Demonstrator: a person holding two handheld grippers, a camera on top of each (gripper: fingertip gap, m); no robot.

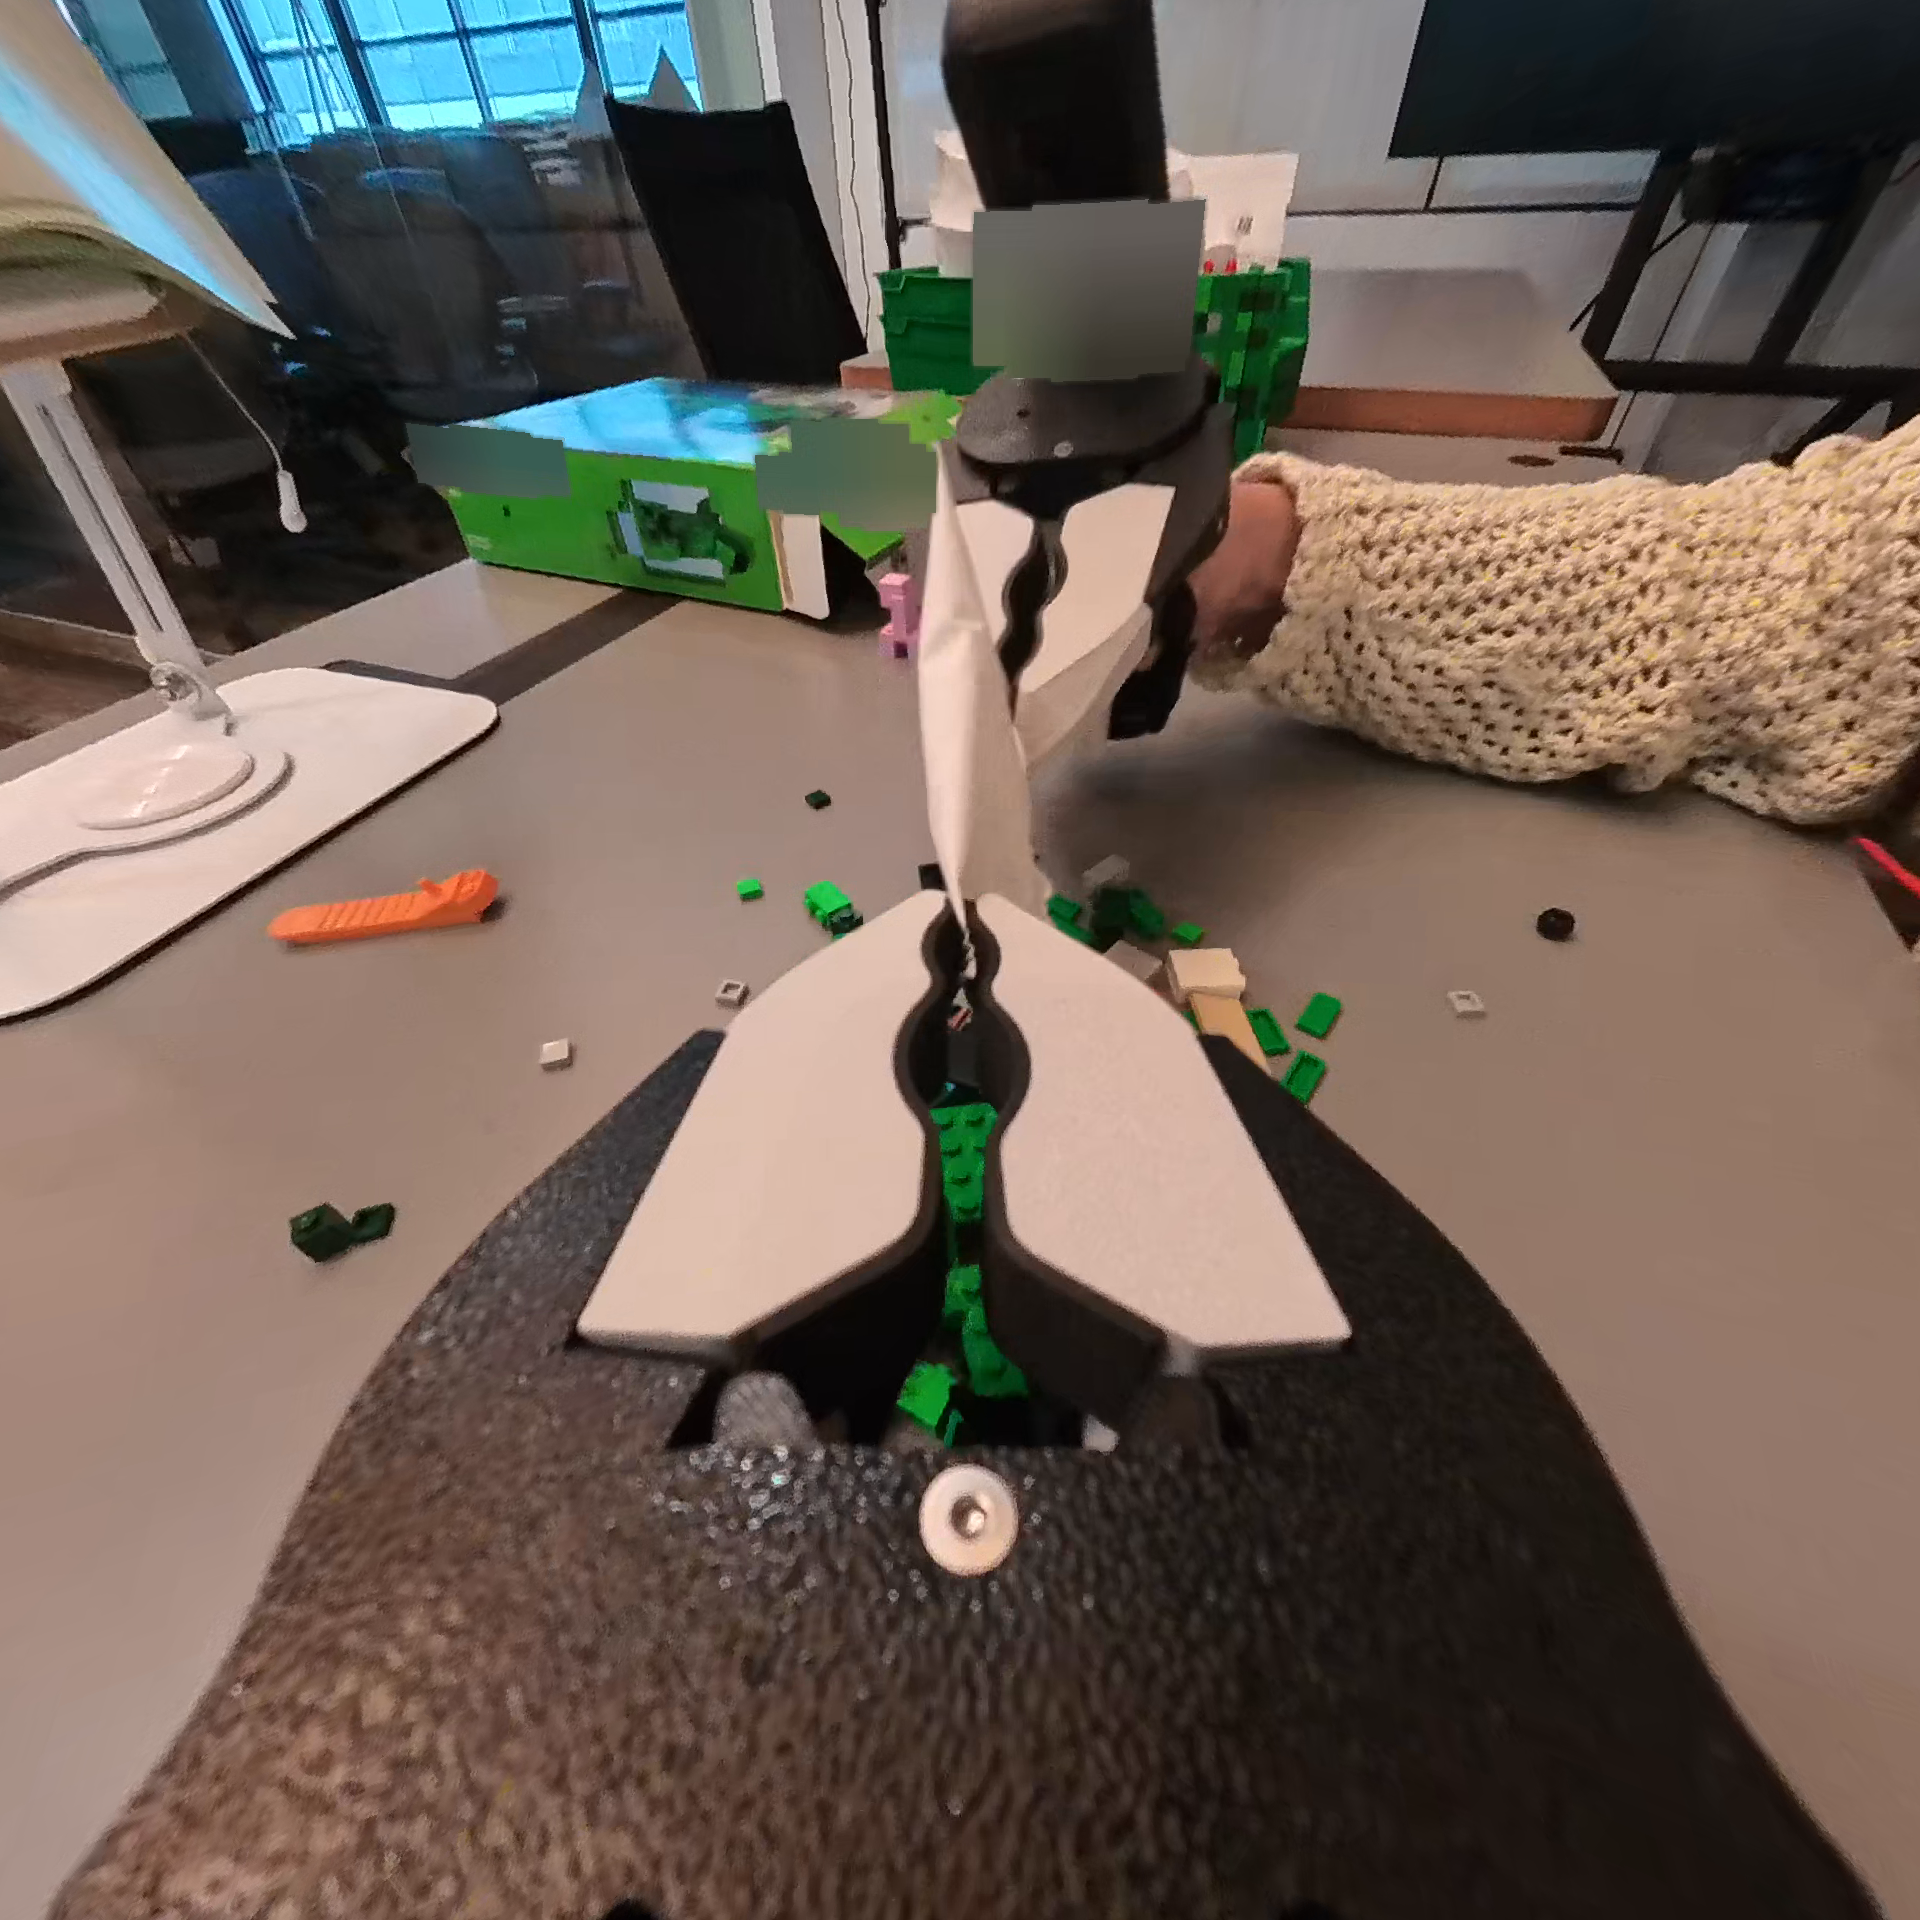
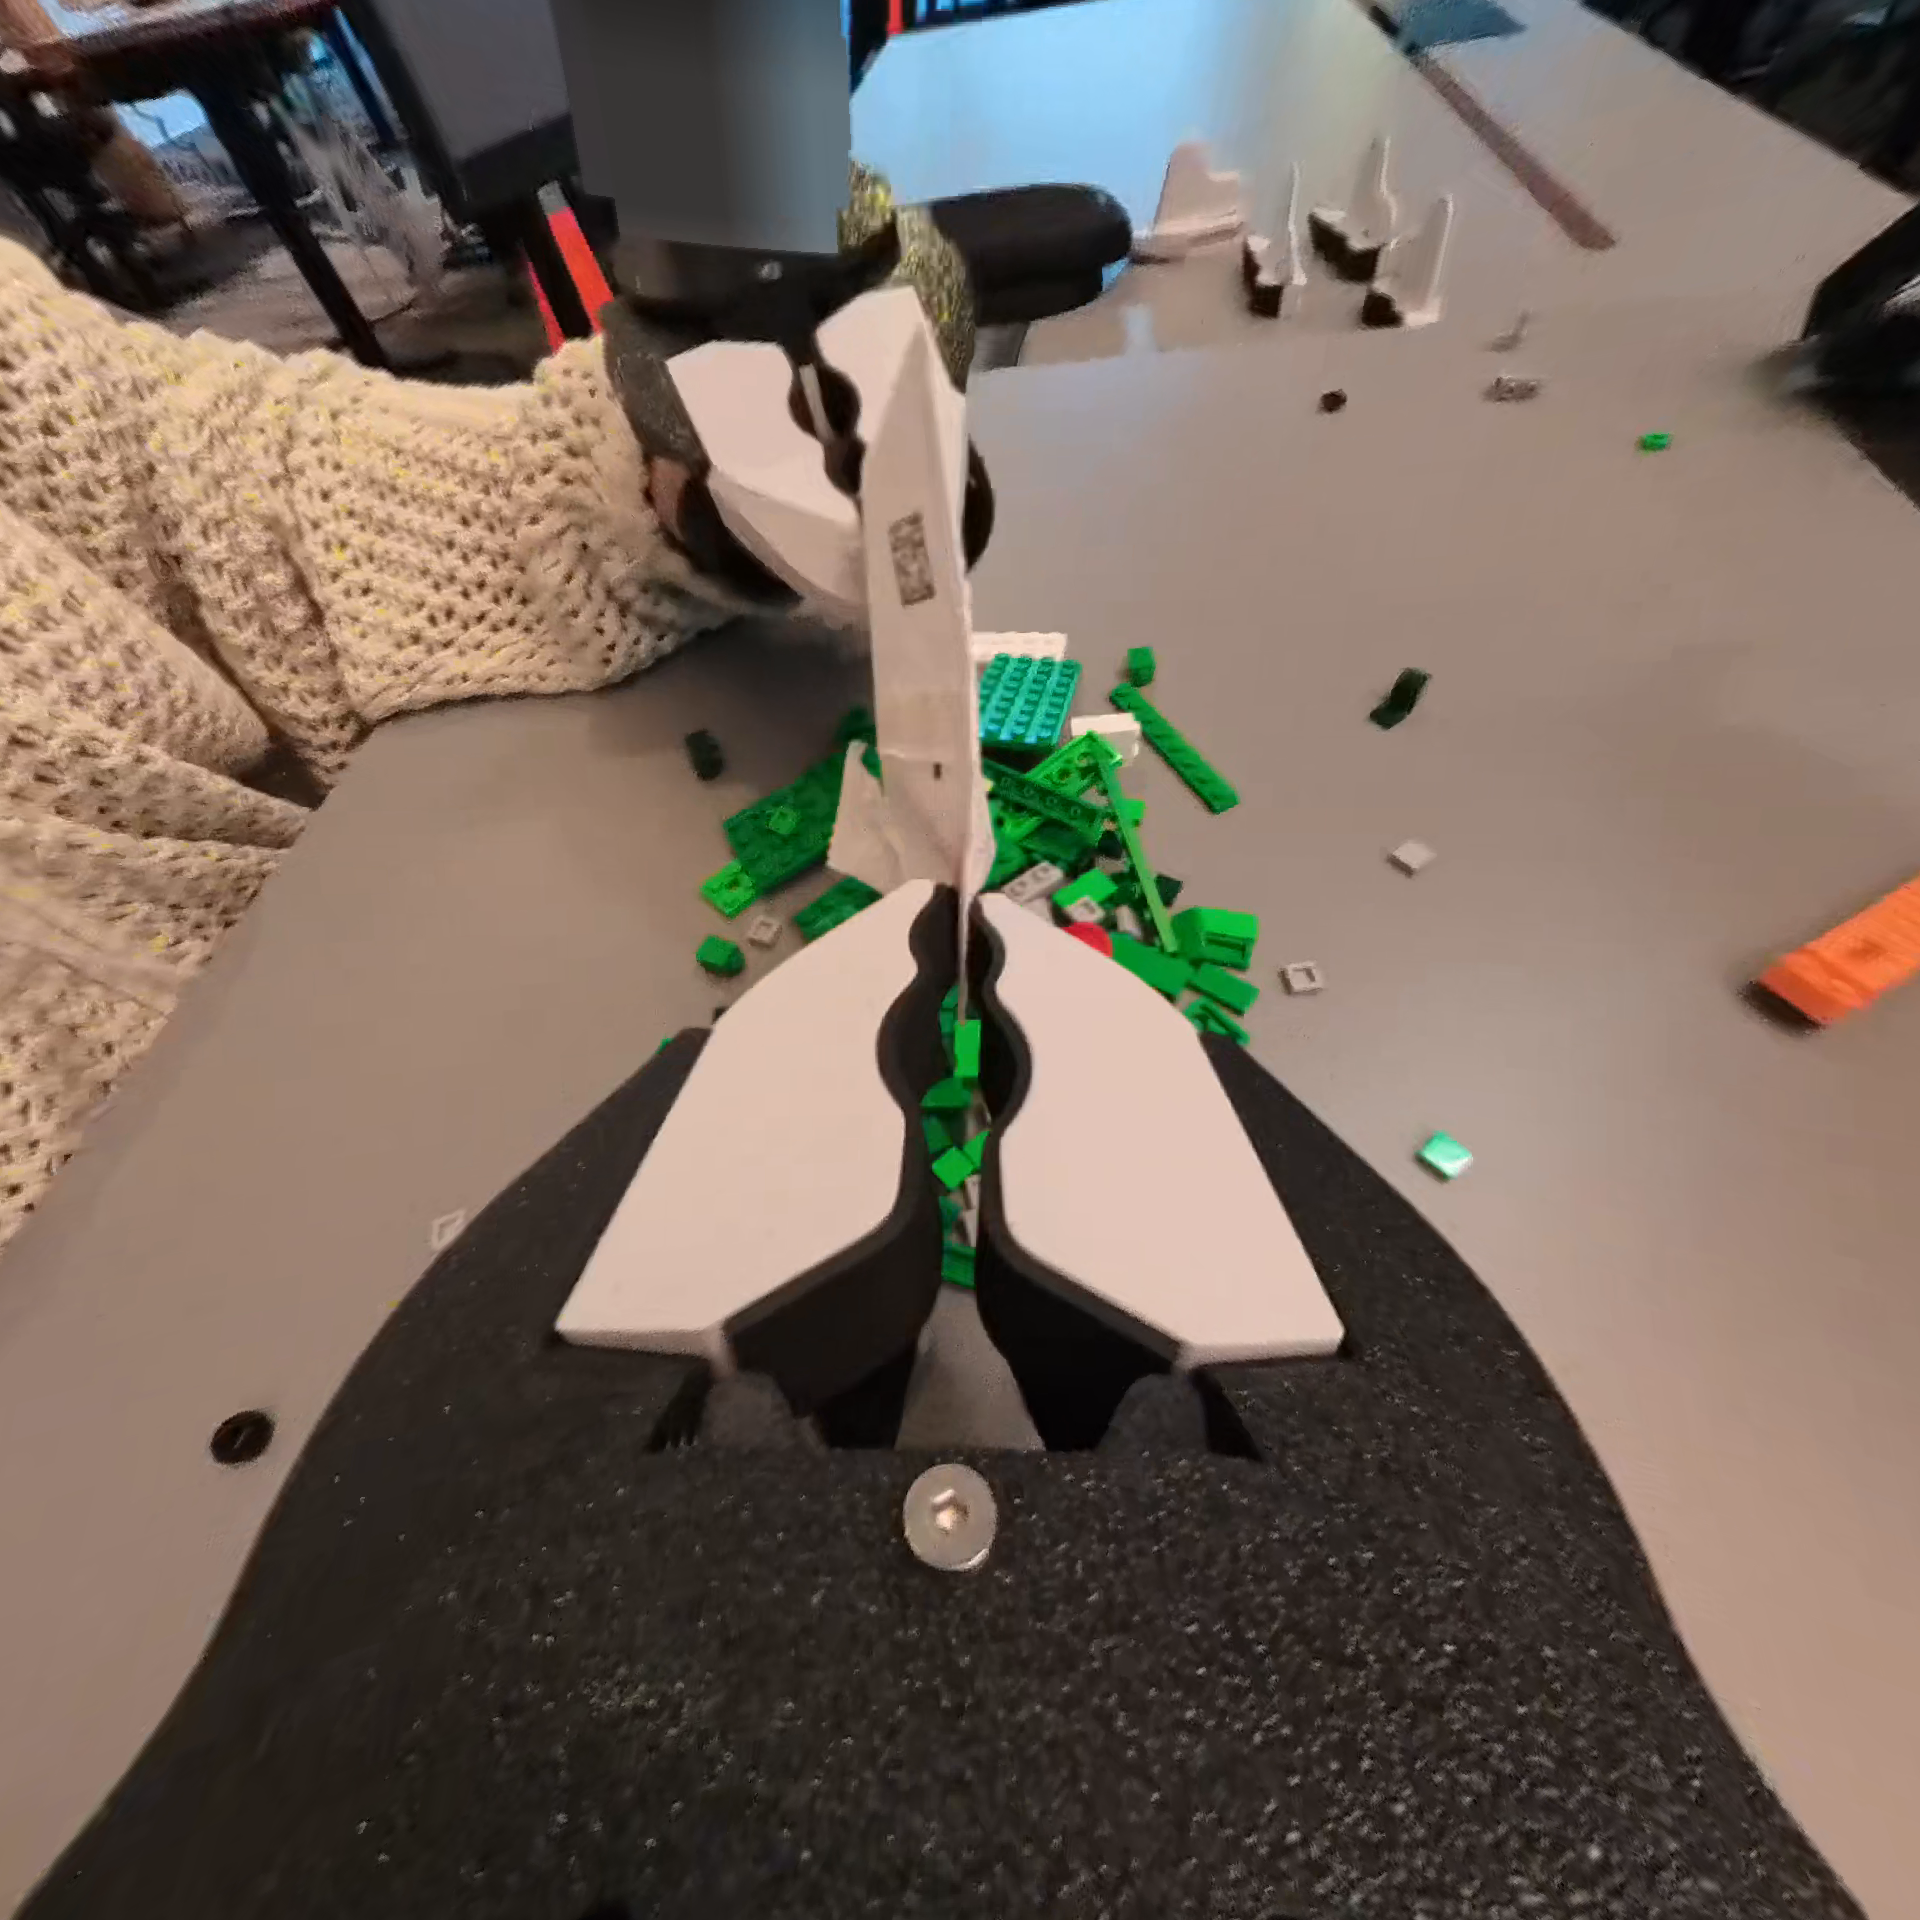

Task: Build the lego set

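A white paper bag (image 1: 971,748) is stretched above the grey table (image 1: 520,1143) between my two grippers. My left gripper (image 1: 961,914) is shut on one end of it. My right gripper (image 1: 1023,675), farther off in this view, is shut on the other end. In the right wrist view my right gripper (image 2: 956,899) pinches the bag (image 2: 920,665), and the left gripper (image 2: 842,478) holds its far end. A pile of loose green bricks and plates (image 2: 1049,800) lies on the table under the bag, and also shows in the left wrist view (image 1: 1117,914).
An orange brick separator (image 1: 384,909) lies to the left. The green set box (image 1: 644,509) and a built green model (image 1: 1257,332) stand at the back. A white lamp base (image 1: 177,779) sits far left. A knitted sleeve (image 1: 1558,623) rests on the table. Small pieces are scattered around.
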